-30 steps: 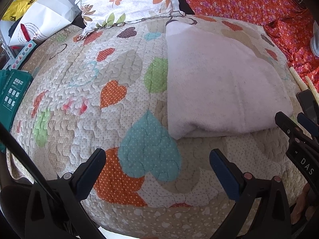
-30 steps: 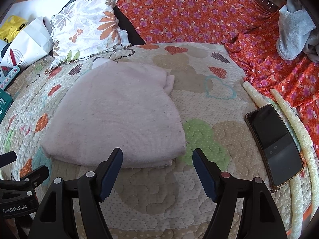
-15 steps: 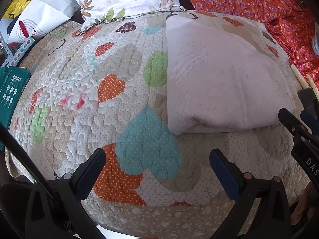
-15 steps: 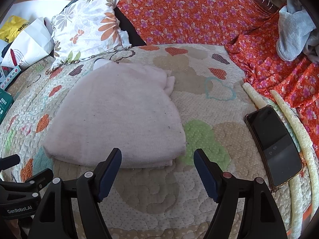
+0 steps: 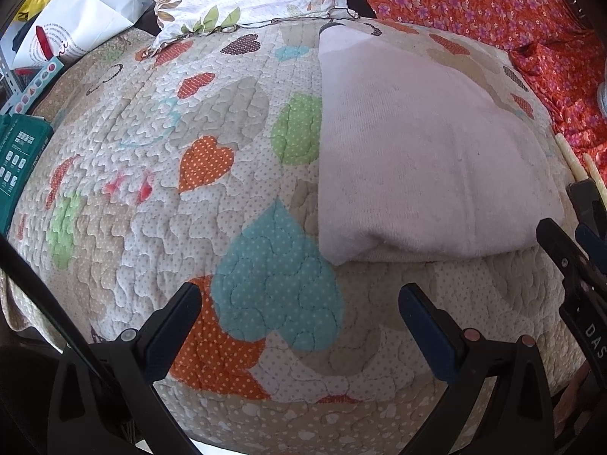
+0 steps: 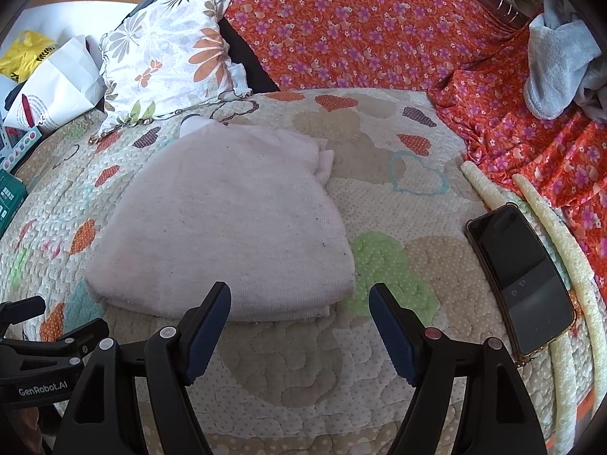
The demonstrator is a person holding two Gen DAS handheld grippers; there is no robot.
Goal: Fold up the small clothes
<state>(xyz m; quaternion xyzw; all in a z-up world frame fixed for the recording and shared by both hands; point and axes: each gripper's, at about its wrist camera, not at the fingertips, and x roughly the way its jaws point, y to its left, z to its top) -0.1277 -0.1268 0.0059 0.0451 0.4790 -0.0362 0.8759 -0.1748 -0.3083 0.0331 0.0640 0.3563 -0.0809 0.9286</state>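
The folded pale pink knit garment (image 6: 227, 223) is lying mid-way across the heart-patterned quilted bedspread (image 6: 398, 174). The left gripper (image 5: 299, 311) and right gripper (image 6: 299, 311) are hovering at the quilt's near edge, jaws spread apart, gripping nothing.

The folded knit garment (image 6: 227, 223) is pale pink with scattered dark specks. The quilted bedcover (image 5: 235, 174) is beige and white with small polka dots and carries heart patches in orange, teal, light green, red and dark purple. The square pillow (image 6: 170, 53) is white with orange, grey and green leaf and flower prints. The draped bedsheet (image 6: 341, 30) is orange-red with purple flowers. The flat smartphone (image 6: 521, 284) is black with a gold-coloured edge. The crumpled towel (image 6: 554, 64) is light grey.
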